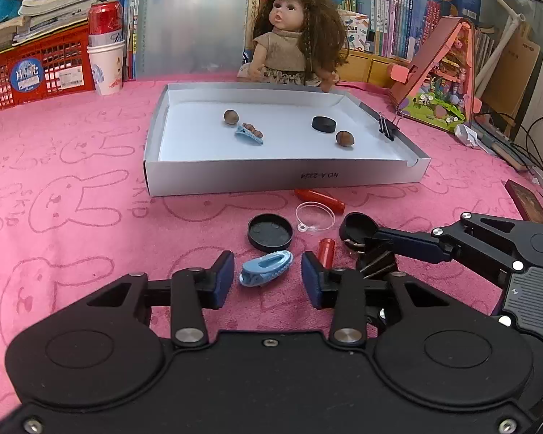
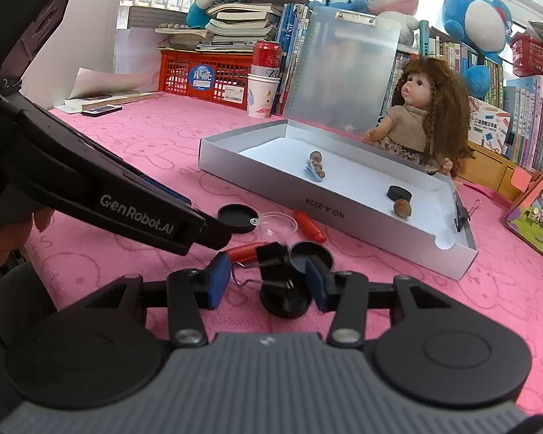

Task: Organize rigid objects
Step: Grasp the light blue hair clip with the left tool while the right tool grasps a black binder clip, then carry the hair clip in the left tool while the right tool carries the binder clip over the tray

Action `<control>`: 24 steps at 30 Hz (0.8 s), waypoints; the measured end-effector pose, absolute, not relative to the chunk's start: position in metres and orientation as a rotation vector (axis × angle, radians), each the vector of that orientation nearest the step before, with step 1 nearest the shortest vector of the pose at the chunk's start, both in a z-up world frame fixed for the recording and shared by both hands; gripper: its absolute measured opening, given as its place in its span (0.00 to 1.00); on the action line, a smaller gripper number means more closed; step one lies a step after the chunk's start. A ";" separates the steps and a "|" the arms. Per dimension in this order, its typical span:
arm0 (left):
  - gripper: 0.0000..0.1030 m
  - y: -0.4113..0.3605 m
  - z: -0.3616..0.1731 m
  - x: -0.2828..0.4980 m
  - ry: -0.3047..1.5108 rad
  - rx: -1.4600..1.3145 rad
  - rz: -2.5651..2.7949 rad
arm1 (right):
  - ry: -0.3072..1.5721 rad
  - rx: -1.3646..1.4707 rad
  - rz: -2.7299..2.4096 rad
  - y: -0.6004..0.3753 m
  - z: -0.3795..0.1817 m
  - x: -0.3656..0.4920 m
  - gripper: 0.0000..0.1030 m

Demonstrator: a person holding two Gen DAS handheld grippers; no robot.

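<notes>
A shallow grey box (image 1: 235,177) (image 2: 271,195) on the pink cloth holds two nuts (image 1: 231,116), a black puck (image 1: 323,124) and a blue hair clip (image 1: 249,135). My left gripper (image 1: 268,276) is open, its fingers on either side of a blue toy shoe (image 1: 266,267) on the cloth. My right gripper (image 2: 268,278) is open around a black binder clip (image 2: 273,264) and a black round cap (image 2: 285,302). Loose in front of the box lie a black lid (image 1: 270,232), a clear lens (image 1: 315,217) and red tubes (image 1: 320,198).
A doll (image 1: 297,36) sits behind the box. A red crate (image 1: 36,68), a cup with a can (image 1: 106,50), books and a toy house (image 1: 441,79) line the back. A binder clip (image 1: 387,126) grips the box's right wall.
</notes>
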State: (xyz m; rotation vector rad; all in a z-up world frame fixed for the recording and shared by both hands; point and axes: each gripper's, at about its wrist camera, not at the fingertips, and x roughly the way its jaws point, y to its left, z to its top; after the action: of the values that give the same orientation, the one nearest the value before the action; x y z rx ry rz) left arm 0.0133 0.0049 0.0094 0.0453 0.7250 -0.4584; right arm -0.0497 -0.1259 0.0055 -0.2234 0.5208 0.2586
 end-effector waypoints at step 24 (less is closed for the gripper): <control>0.19 0.007 0.014 0.011 0.698 0.049 -0.459 | 0.492 -0.219 0.238 -0.128 0.013 -0.056 0.42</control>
State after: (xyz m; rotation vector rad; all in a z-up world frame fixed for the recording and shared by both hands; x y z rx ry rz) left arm 0.0106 0.0067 0.0145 0.0492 0.6983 -0.4589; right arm -0.0558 -0.1282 0.0126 -0.2189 0.4924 0.2379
